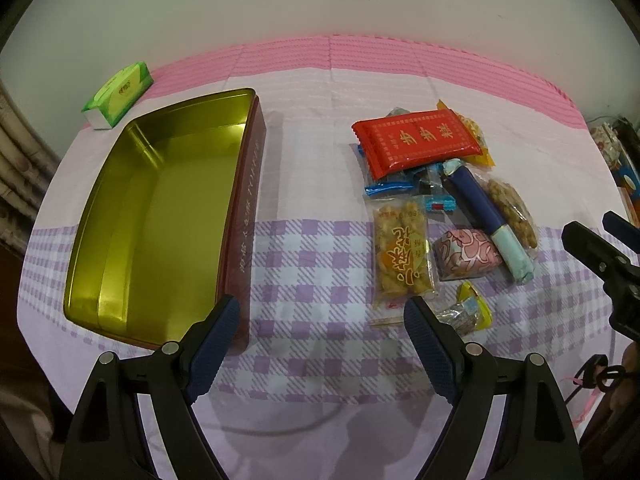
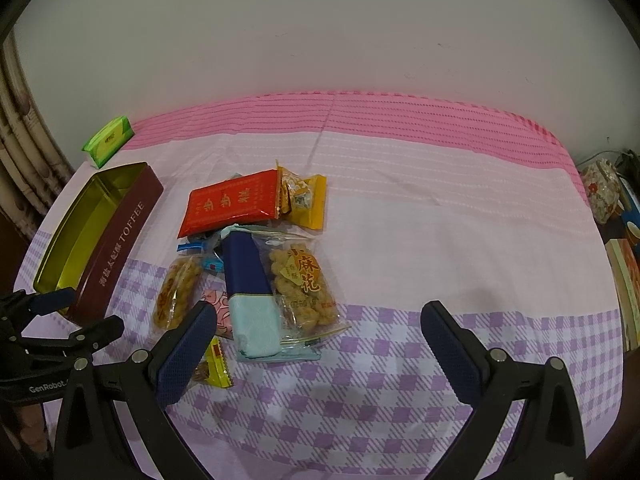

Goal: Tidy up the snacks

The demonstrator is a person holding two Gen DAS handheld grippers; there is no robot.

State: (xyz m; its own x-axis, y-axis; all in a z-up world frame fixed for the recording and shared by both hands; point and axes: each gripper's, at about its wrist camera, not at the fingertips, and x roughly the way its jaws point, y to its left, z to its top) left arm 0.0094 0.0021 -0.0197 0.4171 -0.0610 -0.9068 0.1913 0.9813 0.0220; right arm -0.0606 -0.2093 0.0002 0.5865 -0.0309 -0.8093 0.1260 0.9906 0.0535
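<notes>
An open maroon toffee tin (image 1: 168, 216) with a gold inside lies empty at the left; it also shows in the right wrist view (image 2: 120, 236). A pile of snacks lies to its right: a red packet (image 1: 416, 142) (image 2: 232, 204), a navy and pale-blue roll (image 1: 484, 208) (image 2: 248, 292), clear bags of fried twists (image 1: 402, 252) (image 2: 304, 284), a pink wrapped sweet (image 1: 466, 254) and yellow candies (image 1: 470, 312) (image 2: 304, 200). My left gripper (image 1: 320, 312) is open and empty, between tin and pile. My right gripper (image 2: 320, 316) is open and empty, just right of the pile.
A green tissue pack (image 1: 120, 94) (image 2: 108, 140) lies at the back left. The table wears a pink and purple checked cloth (image 2: 400, 360). A white wall stands behind. Clutter sits beyond the table's right edge (image 2: 604, 192).
</notes>
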